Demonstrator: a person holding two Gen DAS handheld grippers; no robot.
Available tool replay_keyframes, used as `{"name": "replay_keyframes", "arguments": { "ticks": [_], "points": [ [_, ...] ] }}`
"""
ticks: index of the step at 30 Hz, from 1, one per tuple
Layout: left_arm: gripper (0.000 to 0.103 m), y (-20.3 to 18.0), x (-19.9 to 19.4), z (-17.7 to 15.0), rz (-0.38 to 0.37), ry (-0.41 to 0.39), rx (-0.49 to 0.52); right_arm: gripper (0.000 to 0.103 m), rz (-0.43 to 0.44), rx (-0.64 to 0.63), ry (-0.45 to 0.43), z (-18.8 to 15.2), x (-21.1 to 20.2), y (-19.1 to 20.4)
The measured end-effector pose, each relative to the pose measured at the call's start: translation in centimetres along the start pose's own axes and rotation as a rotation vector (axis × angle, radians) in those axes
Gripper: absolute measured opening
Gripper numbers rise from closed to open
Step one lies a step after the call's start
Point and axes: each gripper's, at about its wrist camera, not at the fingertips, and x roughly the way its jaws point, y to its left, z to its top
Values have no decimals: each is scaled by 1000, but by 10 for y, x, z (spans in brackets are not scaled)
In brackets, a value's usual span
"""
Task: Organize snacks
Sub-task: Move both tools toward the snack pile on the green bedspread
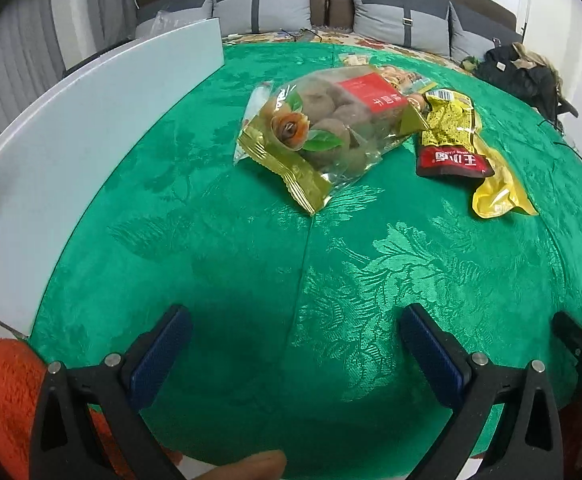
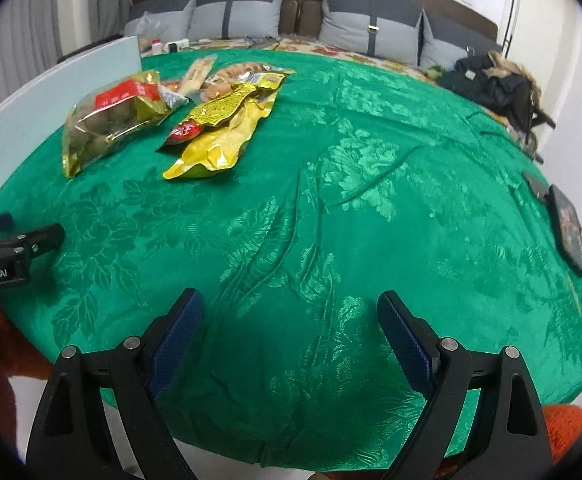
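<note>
A clear bag of brown dried fruit with gold trim and a red label [image 1: 323,120] [image 2: 111,120] lies on the green tablecloth [image 1: 251,280]. Beside it lie a yellow and red snack packet [image 1: 451,136] [image 2: 211,116] and a plain yellow pouch [image 1: 499,188] [image 2: 215,148]. More small packets [image 2: 227,76] are piled behind them. My left gripper [image 1: 295,328] hovers open near the table's front edge, well short of the fruit bag. My right gripper [image 2: 291,316] is open too, over bare cloth to the right of the snacks.
A white board [image 1: 71,148] stands along the table's left side. A dark flat item [image 2: 567,228] lies at the right edge. Behind the table are a bed with grey pillows [image 2: 371,32] and a dark jacket [image 2: 491,80]. An orange sleeve [image 1: 3,400] shows at lower left.
</note>
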Motion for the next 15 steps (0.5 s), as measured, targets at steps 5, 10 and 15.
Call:
{"name": "replay_keyframes", "arguments": {
  "ticks": [5,10,15],
  "points": [
    [103,1,-1,-2,-5,-7,8,92,39,42,5,-2,2,-6],
    [103,2,-1,-3,-25,-28,32,92,38,47,1,-2,2,-6],
    [103,2,-2,-2,-27,-30,34,92,43,51,-2,-1,3,-7]
  ]
}}
